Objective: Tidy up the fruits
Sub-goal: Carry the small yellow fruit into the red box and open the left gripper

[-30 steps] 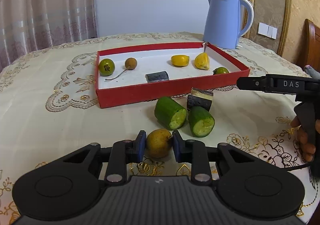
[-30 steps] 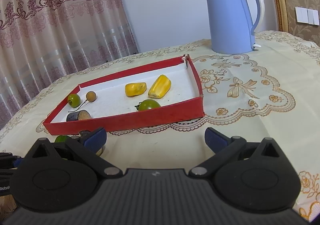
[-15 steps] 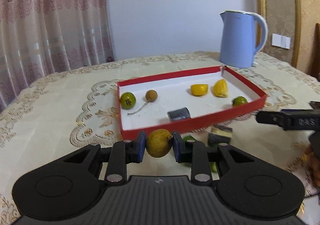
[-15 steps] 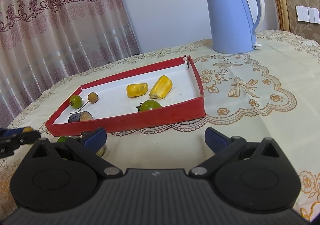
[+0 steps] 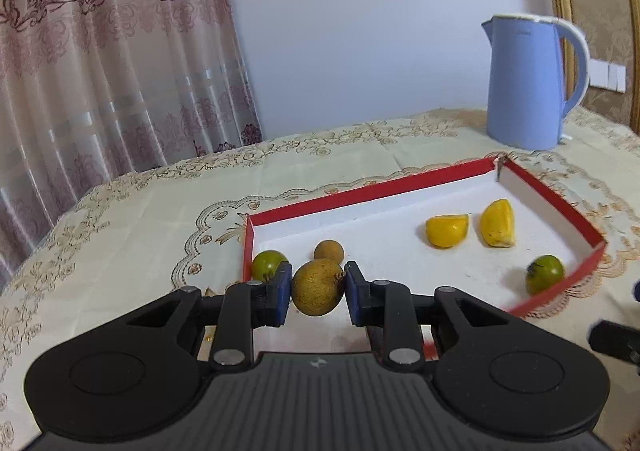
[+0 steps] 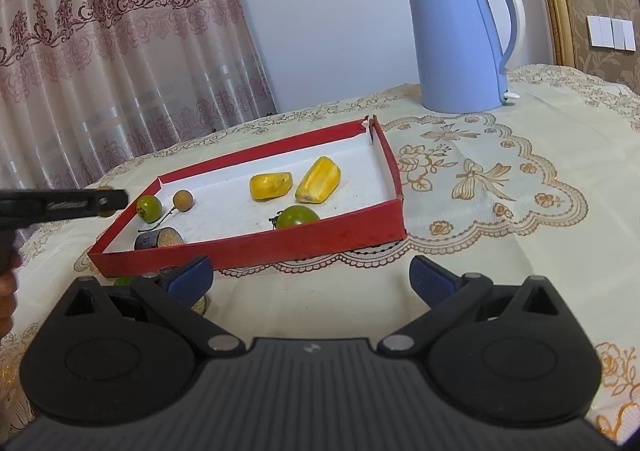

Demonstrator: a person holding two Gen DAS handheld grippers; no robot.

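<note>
My left gripper (image 5: 317,289) is shut on a round yellow-brown fruit (image 5: 318,288), held in the air over the near left part of the red tray (image 5: 362,191). Inside the tray lie a green fruit (image 5: 267,263), a small brown fruit (image 5: 329,250), two yellow pieces (image 5: 447,231), and another green fruit (image 5: 545,273). In the right wrist view the left gripper (image 6: 105,201) reaches in from the left beside the tray (image 6: 256,249), where a dark cut piece (image 6: 159,238) also lies. My right gripper (image 6: 310,279) stands open above the tablecloth in front of the tray, with nothing between its fingers.
A blue electric kettle (image 6: 460,39) stands behind the tray at the back right. Green and dark cut pieces (image 6: 124,282) lie partly hidden behind my right gripper's left finger. A curtain (image 5: 100,71) hangs past the table's far left edge.
My left gripper lifted the yellow-brown fruit off the tablecloth and carried it forward over the tray's near left corner. The right gripper stayed still.
</note>
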